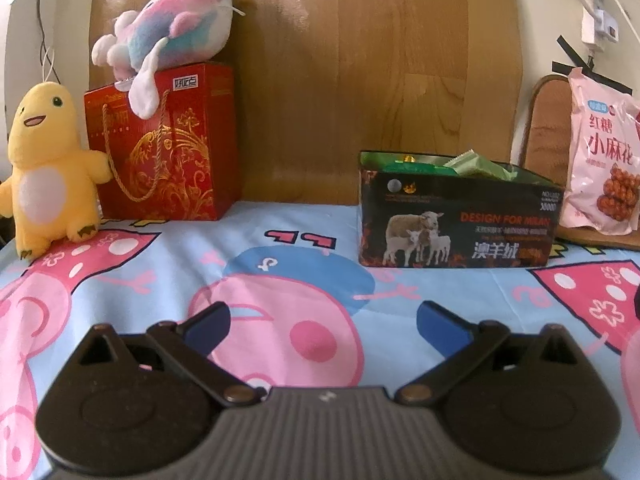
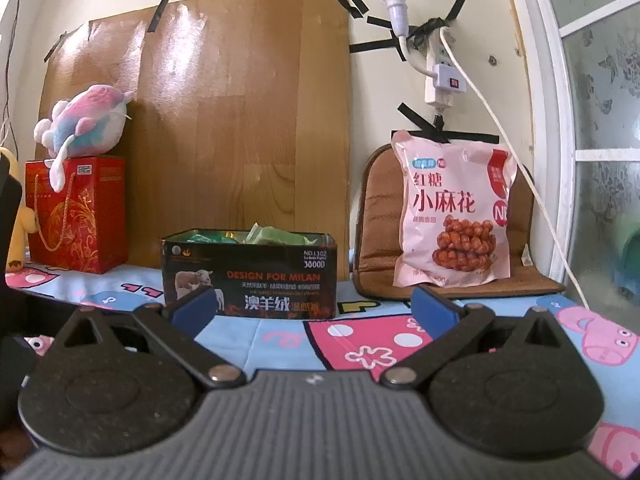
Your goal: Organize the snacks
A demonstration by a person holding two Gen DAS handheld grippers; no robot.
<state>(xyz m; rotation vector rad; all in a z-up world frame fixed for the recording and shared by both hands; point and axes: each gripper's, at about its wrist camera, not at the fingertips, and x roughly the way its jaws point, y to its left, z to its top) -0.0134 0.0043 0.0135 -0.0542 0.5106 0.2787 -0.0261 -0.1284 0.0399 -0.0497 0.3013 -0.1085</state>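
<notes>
A black open-top box (image 1: pixel 456 220) printed with sheep stands on the cartoon bedsheet (image 1: pixel 280 264) and holds several green snack packets (image 1: pixel 478 168). It also shows in the right wrist view (image 2: pixel 250 274), with the packets (image 2: pixel 272 236) poking out. A pink snack bag (image 2: pixel 454 208) leans upright on a brown cushion (image 2: pixel 376 216) right of the box; it also shows at the left wrist view's right edge (image 1: pixel 600 160). My left gripper (image 1: pixel 324 326) is open and empty, low over the sheet, short of the box. My right gripper (image 2: pixel 314 308) is open and empty in front of the box and bag.
A red gift bag (image 1: pixel 164 144) with a pink-blue plush (image 1: pixel 172 32) on top stands at the back left, a yellow plush (image 1: pixel 48 164) beside it. A wooden board (image 2: pixel 240 120) leans on the wall. A power strip and cable (image 2: pixel 440 76) hang above the snack bag.
</notes>
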